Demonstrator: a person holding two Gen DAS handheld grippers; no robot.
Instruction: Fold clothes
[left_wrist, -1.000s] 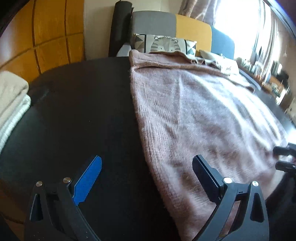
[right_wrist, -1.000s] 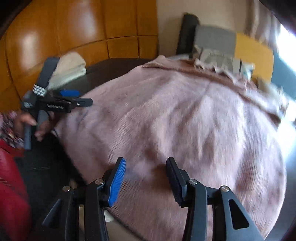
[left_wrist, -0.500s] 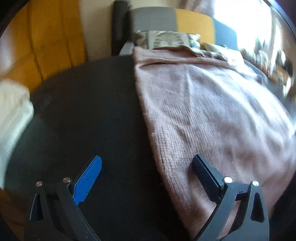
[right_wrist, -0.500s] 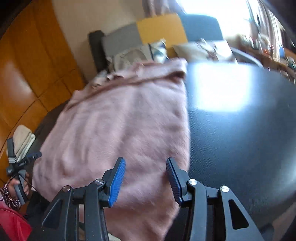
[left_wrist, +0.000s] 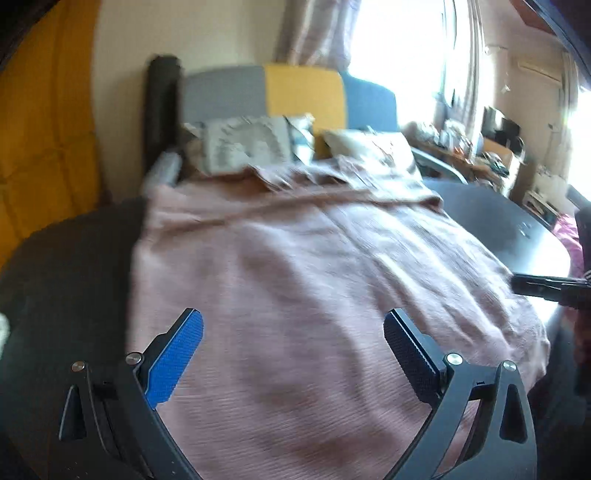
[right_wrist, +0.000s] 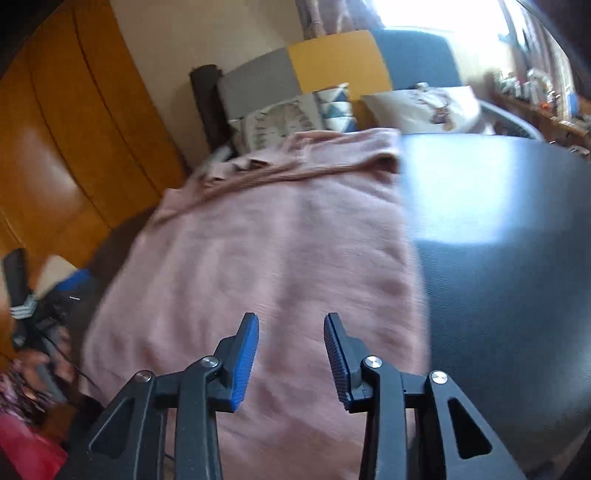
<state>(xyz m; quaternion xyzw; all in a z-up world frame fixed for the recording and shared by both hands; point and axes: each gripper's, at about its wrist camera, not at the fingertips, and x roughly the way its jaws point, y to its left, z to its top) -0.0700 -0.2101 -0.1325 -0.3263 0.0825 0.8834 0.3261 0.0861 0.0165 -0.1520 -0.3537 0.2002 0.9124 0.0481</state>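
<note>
A pink knit garment (left_wrist: 295, 266) lies spread flat on a dark round table (left_wrist: 66, 266), its far end bunched toward the sofa. My left gripper (left_wrist: 293, 332) is wide open above the garment's near part, holding nothing. My right gripper (right_wrist: 291, 332) is open and empty above the near right part of the same garment (right_wrist: 277, 251). The right gripper's tip shows at the right edge of the left wrist view (left_wrist: 543, 286). The left gripper shows blurred at the left edge of the right wrist view (right_wrist: 48, 314).
A sofa with grey, yellow and blue panels (left_wrist: 303, 92) and patterned cushions (right_wrist: 291, 114) stands behind the table (right_wrist: 498, 240). Orange wood panelling (right_wrist: 74, 129) is at the left. A folded pale cloth (right_wrist: 55, 269) lies at the table's left side.
My left gripper has swung right from the bare table to over the garment. My right gripper has moved to the garment's right side, with the bare table now beside it.
</note>
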